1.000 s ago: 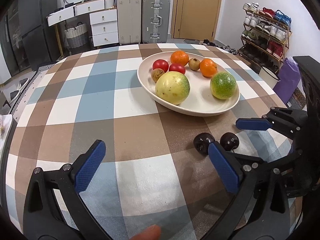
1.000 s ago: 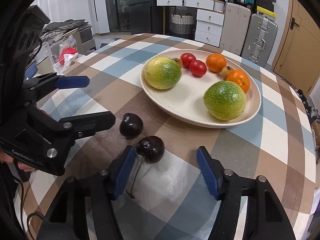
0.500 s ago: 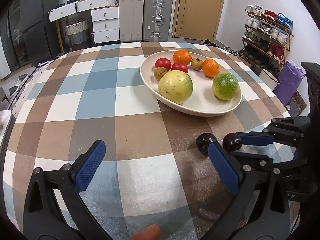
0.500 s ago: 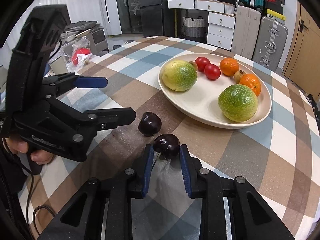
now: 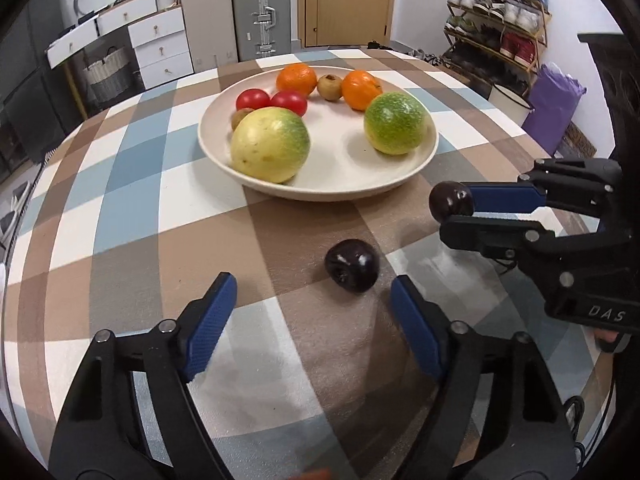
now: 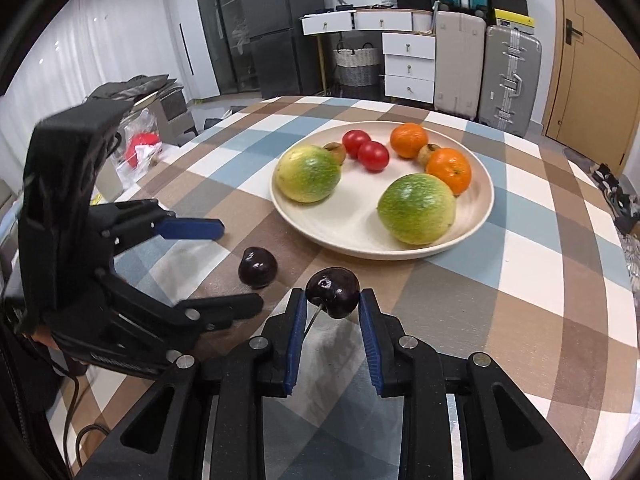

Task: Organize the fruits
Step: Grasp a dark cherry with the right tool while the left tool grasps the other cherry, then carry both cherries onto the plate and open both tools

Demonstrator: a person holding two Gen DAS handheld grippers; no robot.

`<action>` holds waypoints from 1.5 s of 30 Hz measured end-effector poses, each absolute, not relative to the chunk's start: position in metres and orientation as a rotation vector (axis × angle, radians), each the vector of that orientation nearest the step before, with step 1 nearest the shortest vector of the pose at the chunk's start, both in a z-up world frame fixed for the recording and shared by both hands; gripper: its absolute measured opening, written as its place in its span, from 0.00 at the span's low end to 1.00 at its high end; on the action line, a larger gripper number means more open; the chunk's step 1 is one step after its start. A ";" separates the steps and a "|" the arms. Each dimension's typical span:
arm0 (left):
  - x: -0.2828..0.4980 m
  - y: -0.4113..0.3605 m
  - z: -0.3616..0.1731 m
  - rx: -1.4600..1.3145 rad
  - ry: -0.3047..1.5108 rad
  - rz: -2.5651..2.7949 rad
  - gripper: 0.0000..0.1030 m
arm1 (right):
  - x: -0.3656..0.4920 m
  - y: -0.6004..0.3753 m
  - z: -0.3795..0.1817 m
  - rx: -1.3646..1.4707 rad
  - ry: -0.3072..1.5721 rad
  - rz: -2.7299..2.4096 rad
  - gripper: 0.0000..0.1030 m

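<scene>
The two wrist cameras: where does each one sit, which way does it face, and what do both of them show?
Left wrist: on the left gripper, facing down its closing fingers at the loose cherry on the table; the right gripper shows at right.
Right wrist: on the right gripper, shut on the held cherry, facing the plate; the left gripper shows at left.
Shared: both cherries, the plate of fruit, the checked table.

The kiwi [image 5: 241,116] sits mostly hidden behind the yellow melon [image 5: 270,144]. The left gripper [image 6: 236,266] is blurred at its body, and its lower finger [image 6: 224,307] shows no pad. Shoes on the rack [image 5: 496,20] are too small to tell apart.
</scene>
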State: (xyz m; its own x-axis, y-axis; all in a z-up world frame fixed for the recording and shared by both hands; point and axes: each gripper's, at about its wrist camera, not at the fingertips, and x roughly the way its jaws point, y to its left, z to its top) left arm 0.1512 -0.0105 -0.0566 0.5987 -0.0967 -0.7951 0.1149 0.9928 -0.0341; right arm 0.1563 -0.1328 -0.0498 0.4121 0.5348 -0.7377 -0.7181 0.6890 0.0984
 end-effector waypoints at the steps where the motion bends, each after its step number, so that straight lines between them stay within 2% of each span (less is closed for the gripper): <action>1: 0.152 -0.012 -0.056 0.023 0.918 -0.137 0.69 | 0.157 -0.133 -0.050 -0.246 0.828 0.797 0.26; 4: 0.154 -0.017 -0.056 0.031 0.914 -0.166 0.62 | 0.159 -0.136 -0.050 -0.232 0.830 0.789 0.26; 7: 0.154 -0.017 -0.054 0.026 0.905 -0.188 0.48 | 0.160 -0.137 -0.050 -0.225 0.834 0.787 0.26; 10: 0.153 -0.017 -0.052 0.013 0.896 -0.213 0.26 | 0.160 -0.137 -0.051 -0.227 0.834 0.788 0.26; 11: 0.152 -0.017 -0.052 0.011 0.895 -0.221 0.24 | 0.159 -0.136 -0.051 -0.228 0.833 0.789 0.26; 29: 0.133 -0.002 -0.012 -0.054 0.721 -0.177 0.24 | 0.157 -0.142 -0.039 -0.162 0.776 0.815 0.26; 45: 0.131 0.003 0.034 -0.067 0.630 -0.126 0.24 | 0.155 -0.147 0.014 -0.127 0.657 0.819 0.26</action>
State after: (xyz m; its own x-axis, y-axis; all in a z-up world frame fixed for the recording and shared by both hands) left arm 0.1312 0.0034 0.0338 0.8010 -0.1374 -0.5827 0.0967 0.9902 -0.1005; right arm 0.1547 -0.1469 0.0139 0.4981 0.6365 -0.5889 -0.7127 0.6874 0.1401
